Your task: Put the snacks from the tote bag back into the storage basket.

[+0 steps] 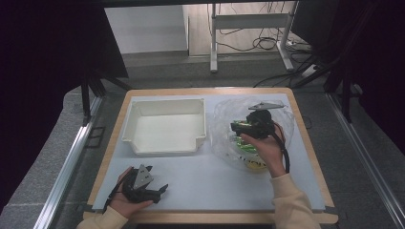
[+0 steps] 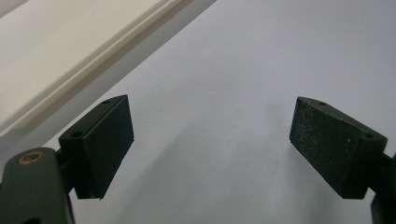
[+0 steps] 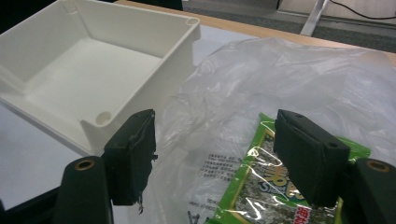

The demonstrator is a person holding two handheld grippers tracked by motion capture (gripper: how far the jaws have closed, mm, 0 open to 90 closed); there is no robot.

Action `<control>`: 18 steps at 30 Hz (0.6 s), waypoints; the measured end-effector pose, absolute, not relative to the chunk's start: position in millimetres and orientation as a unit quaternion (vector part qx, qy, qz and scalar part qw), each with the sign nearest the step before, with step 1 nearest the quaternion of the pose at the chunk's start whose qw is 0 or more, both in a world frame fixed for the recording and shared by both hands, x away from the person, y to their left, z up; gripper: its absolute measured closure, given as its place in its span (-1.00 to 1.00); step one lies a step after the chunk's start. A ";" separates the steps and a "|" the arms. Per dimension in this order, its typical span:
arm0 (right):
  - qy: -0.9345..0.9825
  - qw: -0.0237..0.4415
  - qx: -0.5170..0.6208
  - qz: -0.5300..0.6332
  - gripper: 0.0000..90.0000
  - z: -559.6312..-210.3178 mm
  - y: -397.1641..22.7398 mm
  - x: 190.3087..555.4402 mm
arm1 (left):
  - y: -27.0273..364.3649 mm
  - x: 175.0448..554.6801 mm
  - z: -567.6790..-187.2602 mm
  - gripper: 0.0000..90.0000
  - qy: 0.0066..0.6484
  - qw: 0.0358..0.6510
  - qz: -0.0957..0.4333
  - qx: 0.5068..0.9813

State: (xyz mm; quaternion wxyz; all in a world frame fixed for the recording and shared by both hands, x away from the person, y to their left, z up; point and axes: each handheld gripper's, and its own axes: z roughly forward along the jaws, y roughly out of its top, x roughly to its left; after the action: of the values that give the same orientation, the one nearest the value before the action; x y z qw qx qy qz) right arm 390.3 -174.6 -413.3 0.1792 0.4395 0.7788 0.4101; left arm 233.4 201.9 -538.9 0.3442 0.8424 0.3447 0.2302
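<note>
High view: we look forward and down from above near table edge, whole table (image 1: pixel 205 191) in frame, floor beyond. Left gripper view: very close, low over table, white bin (image 2: pixel 51 56) wall at upper left. Right gripper view: close, looks across plastic bag (image 3: pixel 280 84) toward bin. All three views share bin; we see bag in high and right gripper views.

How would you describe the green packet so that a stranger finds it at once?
Start at the white tray on the table; to its right lies a crumpled clear plastic bag. The green packet lies inside it, glossy with printed lettering, the only brightly coloured thing there.
</note>
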 end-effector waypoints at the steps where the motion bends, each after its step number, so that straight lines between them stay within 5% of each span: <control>1: 0.778 0.180 0.442 0.409 -0.32 -413.8 -176.4 392.5 | 201.8 233.4 -539.0 -0.70 0.344 0.344 0.230 0.842; 18: 0.764 0.183 0.476 0.394 -0.31 -421.1 -201.3 415.3 | 202.2 233.1 -539.0 -0.70 0.344 0.345 0.231 0.842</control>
State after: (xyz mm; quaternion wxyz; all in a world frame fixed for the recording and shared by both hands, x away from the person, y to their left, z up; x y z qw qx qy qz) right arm 415.3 -201.3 -421.1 0.1826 0.4761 0.7644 0.3944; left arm 233.1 202.2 -539.0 0.3449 0.8420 0.3445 0.2311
